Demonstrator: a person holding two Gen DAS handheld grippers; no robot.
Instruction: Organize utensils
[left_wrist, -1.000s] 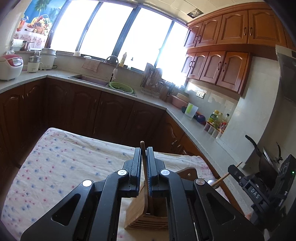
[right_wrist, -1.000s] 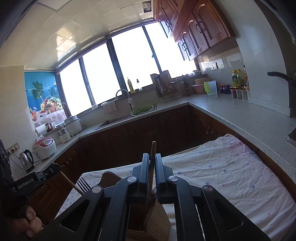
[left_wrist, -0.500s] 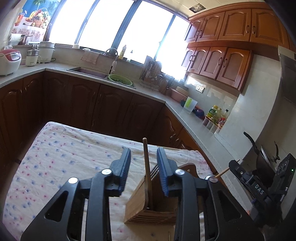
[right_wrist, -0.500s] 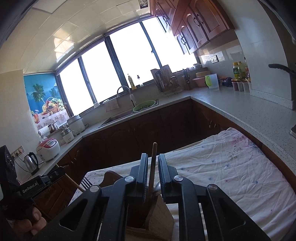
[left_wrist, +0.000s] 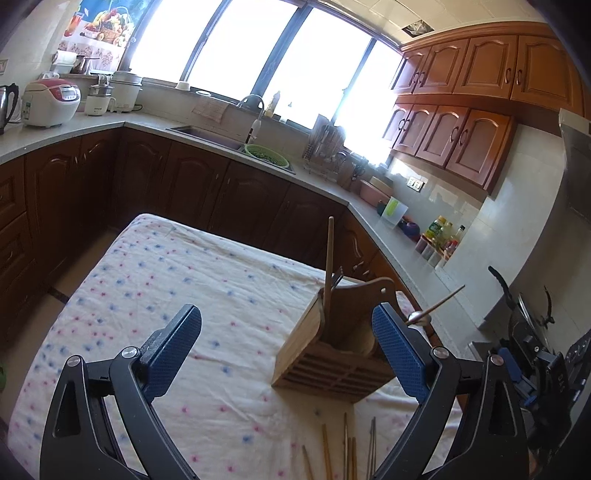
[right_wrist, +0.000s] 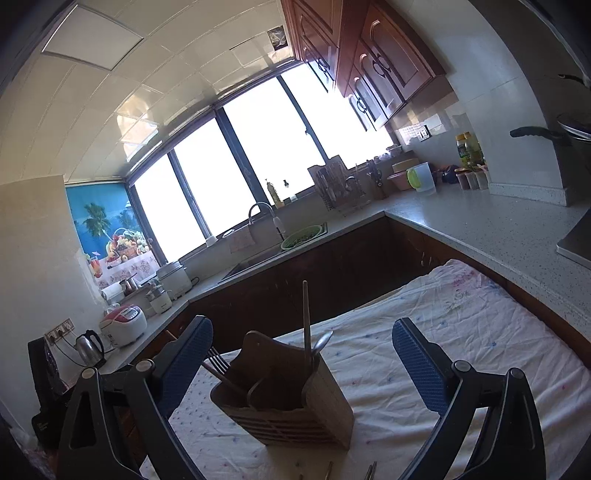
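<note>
Both grippers let go, backed off: left gripper (left_wrist: 286, 345) and right gripper (right_wrist: 303, 363) spread wide, empty; wooden holder (left_wrist: 332, 350) with chopstick (left_wrist: 328, 258) upright between fingertips, untouched.

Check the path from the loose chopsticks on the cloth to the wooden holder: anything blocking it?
Nothing visible. The loose chopsticks lie on the tablecloth just in front of the wooden holder, with bare cloth between. Left claw and right claw both hang open.

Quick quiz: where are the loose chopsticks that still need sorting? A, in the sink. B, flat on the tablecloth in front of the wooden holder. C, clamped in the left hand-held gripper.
B: the loose chopsticks lie on the tablecloth before the holder.
</note>
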